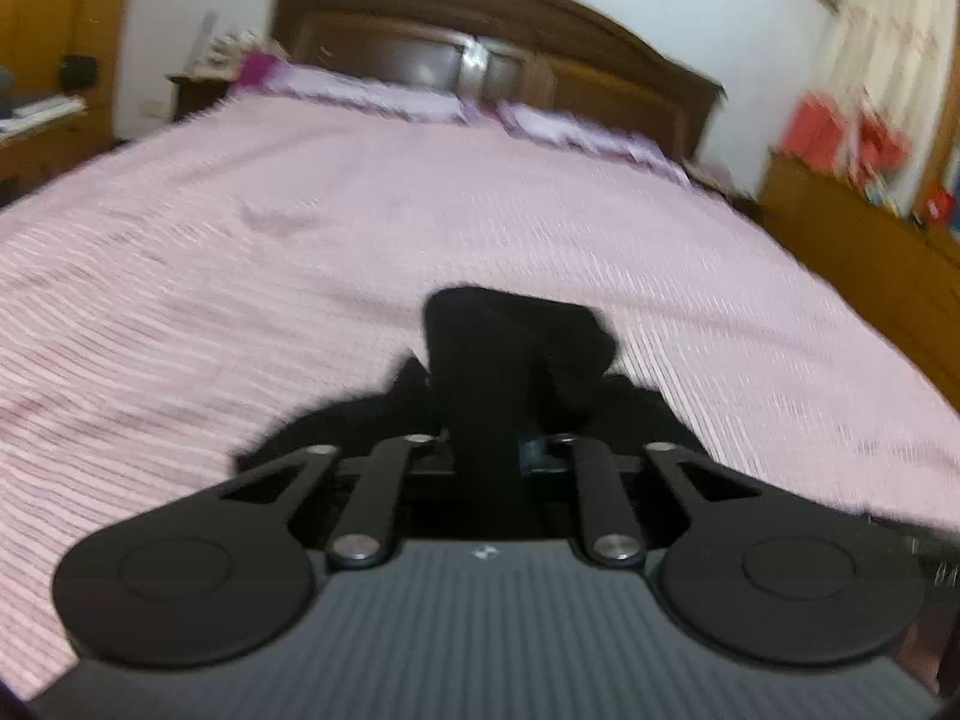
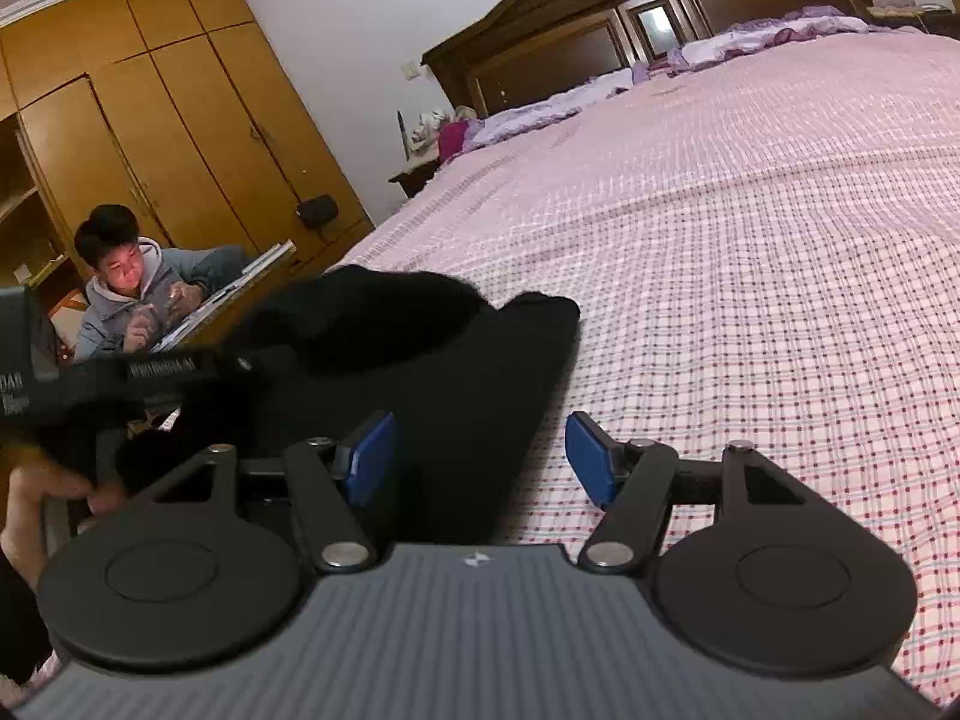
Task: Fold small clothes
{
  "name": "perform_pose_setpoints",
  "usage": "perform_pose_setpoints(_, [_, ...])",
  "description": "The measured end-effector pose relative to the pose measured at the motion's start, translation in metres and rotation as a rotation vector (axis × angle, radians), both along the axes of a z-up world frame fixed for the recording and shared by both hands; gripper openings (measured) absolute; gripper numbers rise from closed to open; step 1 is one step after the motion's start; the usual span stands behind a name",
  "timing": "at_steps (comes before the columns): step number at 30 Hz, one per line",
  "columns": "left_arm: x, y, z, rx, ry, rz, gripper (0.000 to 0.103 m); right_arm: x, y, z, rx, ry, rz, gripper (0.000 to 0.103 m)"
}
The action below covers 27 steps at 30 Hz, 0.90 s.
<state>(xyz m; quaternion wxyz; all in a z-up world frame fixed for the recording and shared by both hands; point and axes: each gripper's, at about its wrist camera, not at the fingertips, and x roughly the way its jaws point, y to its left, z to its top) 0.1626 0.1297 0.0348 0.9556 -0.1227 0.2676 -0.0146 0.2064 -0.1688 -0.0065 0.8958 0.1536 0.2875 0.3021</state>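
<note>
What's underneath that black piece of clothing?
The black garment lies on the pink checked bedspread, which shows all around it. Whatever sits directly beneath the cloth is covered and cannot be seen.

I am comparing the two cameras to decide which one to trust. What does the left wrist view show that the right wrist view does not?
Only the left wrist view shows the left gripper shut on the black cloth garment, and red items on a wooden cabinet.

Only the right wrist view shows the right gripper open, its blue pads apart, and a seated person in a grey hoodie.

Both show the garment, the pink checked bedspread and the dark wooden headboard.
</note>
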Motion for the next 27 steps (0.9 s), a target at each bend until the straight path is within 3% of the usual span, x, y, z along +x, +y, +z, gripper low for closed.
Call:
perform_pose_setpoints(2, [0.002,0.013,0.000,-0.031,0.028,0.021,0.013,-0.001,0.003,-0.001,0.001,0.004,0.015,0.070])
perform_pose_setpoints(4, [0.004,0.018,-0.008,0.029,0.071,0.066,0.010,-0.002,0.008,-0.004,-0.010,0.014,0.027,0.070])
perform_pose_setpoints(6, [0.006,0.023,-0.019,0.042,0.109,0.082,0.010,-0.002,0.013,-0.007,-0.023,0.025,0.036,0.070])
perform_pose_setpoints(12, [0.000,0.030,-0.020,-0.087,0.113,0.063,0.012,-0.001,0.021,-0.014,-0.019,0.050,0.075,0.070])
perform_pose_setpoints(14, [-0.003,0.029,-0.018,-0.142,0.112,0.023,0.021,0.000,0.023,-0.016,-0.017,0.058,0.075,0.070])
perform_pose_setpoints(16, [-0.002,0.025,-0.021,-0.179,0.124,0.002,0.047,0.000,0.024,-0.016,-0.013,0.062,0.080,0.070])
perform_pose_setpoints(18, [-0.002,0.018,-0.027,-0.176,0.129,-0.005,0.052,0.000,0.026,-0.017,-0.012,0.062,0.086,0.070])
perform_pose_setpoints(20, [-0.003,0.008,-0.033,-0.111,0.129,-0.004,0.050,-0.001,0.028,-0.018,-0.016,0.061,0.090,0.070])
perform_pose_setpoints(22, [-0.003,0.004,-0.035,-0.083,0.129,-0.003,0.015,-0.001,0.029,-0.019,-0.015,0.064,0.096,0.070])
perform_pose_setpoints(24, [-0.007,0.007,-0.025,-0.070,0.111,0.015,0.011,-0.003,0.031,-0.019,-0.011,0.065,0.105,0.070])
perform_pose_setpoints(27, [-0.020,0.008,0.001,0.024,0.029,0.014,0.011,-0.008,0.034,-0.015,0.013,0.060,0.137,0.070])
